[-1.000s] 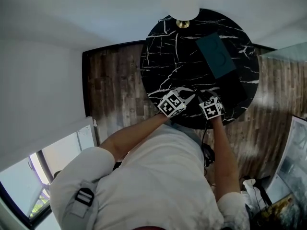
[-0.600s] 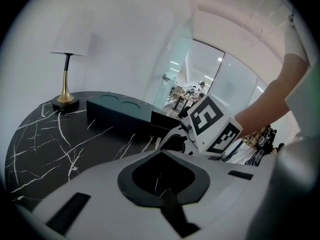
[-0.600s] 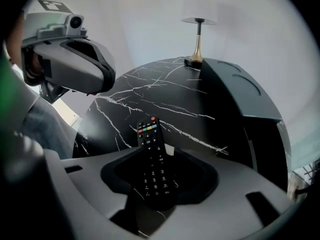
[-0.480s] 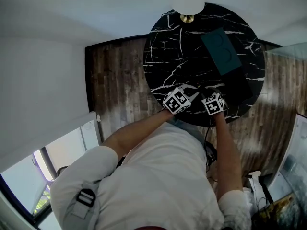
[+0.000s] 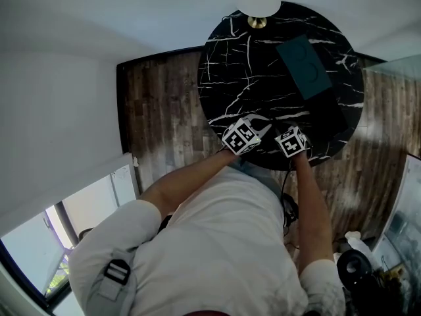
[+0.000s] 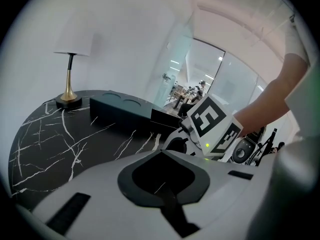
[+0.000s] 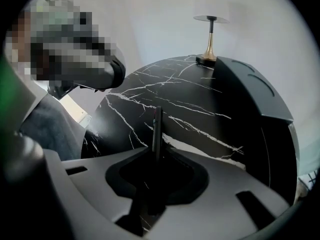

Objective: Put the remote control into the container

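Two things we'd watch here. The right gripper (image 7: 157, 151) has just been closing and now pinches the remote control (image 7: 157, 126) edge-on near the table's (image 5: 243, 64) front edge. We'd grip firmly before lifting so the remote can't pivot, then head for the container (image 5: 304, 66). The left gripper (image 6: 161, 153) sits closed and empty alongside.

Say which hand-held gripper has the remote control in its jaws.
The right hand-held gripper: its jaws have just been closing on the thin dark remote control; the left hand-held gripper is shut, empty.
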Demonstrator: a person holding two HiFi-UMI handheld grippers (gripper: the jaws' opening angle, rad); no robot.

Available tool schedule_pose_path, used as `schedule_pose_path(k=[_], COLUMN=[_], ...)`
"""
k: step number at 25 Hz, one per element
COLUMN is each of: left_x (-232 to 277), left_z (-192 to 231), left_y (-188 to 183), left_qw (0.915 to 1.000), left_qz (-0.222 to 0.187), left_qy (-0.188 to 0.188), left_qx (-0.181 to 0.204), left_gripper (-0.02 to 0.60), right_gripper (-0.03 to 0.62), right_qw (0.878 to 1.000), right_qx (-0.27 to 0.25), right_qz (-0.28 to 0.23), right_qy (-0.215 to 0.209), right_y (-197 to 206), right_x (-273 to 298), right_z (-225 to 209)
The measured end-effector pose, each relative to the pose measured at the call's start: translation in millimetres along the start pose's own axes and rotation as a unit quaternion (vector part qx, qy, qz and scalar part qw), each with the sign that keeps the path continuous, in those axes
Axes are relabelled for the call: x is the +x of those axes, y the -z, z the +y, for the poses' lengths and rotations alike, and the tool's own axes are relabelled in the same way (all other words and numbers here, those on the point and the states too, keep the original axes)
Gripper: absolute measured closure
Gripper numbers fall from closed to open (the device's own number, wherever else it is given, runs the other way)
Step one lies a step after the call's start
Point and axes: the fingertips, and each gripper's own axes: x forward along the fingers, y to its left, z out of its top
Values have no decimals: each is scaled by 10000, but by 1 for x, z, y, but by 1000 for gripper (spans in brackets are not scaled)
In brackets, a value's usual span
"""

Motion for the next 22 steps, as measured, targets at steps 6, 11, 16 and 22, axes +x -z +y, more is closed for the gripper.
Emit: schedule_pose_path(k=[6, 11, 16, 22], left_x=[-5, -21, -64, -83], left_z=[-7, -21, -45, -66], left_y=[-9, -33, -89, -129], left_qw=[9999, 9987, 9922, 9845], left_qz=[-137, -482, -1237, -1700], left_qy=[58, 164, 179, 229], left_qx=[23, -43, -11, 376], left_gripper=[575, 574, 574, 575], right_gripper=[511, 513, 513, 513], right_qw=[9987, 9945, 9843, 9731], right_qx=[310, 471, 314, 119], right_qz=[-339, -775, -1278, -1578], right_qy=[210, 529, 1179, 1672], right_y=[-8, -29, -51, -64], right_x=[-29, -82, -153, -213], right_z=[-8, -11, -11, 2])
